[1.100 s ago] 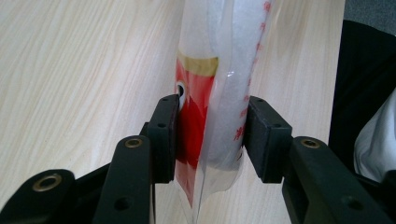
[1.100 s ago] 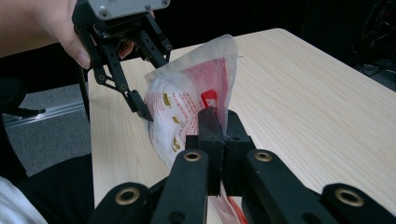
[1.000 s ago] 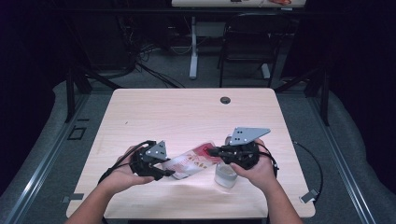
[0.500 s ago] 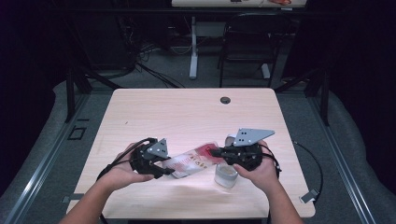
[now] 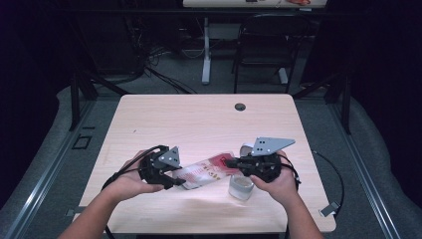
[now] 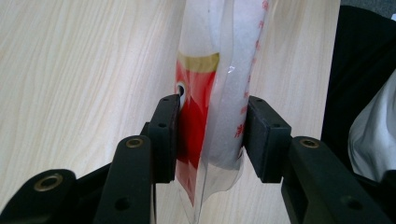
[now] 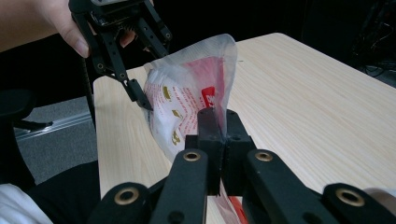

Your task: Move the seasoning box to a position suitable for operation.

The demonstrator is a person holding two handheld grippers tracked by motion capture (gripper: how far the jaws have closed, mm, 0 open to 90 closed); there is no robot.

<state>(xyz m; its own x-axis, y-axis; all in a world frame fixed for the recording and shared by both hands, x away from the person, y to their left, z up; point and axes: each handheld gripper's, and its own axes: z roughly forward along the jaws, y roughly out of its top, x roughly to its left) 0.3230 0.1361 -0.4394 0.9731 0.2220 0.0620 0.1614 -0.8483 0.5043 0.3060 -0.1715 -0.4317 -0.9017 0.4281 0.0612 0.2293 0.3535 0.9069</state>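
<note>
Plastic bag (image 5: 206,172), printed red and white with something white inside, hangs stretched between both grippers above the near edge of the wooden table (image 5: 199,124); left gripper (image 5: 175,182) has its pads pressed on the bulging end of the pouch; right gripper (image 5: 230,162) pinches the thin opposite edge, jaws nearly together; white tape roll (image 5: 241,186) rests on the table beneath the right hand.

Red-and-white printed clear bag (image 5: 206,172), pale woodgrain table (image 5: 199,119), black tools
</note>
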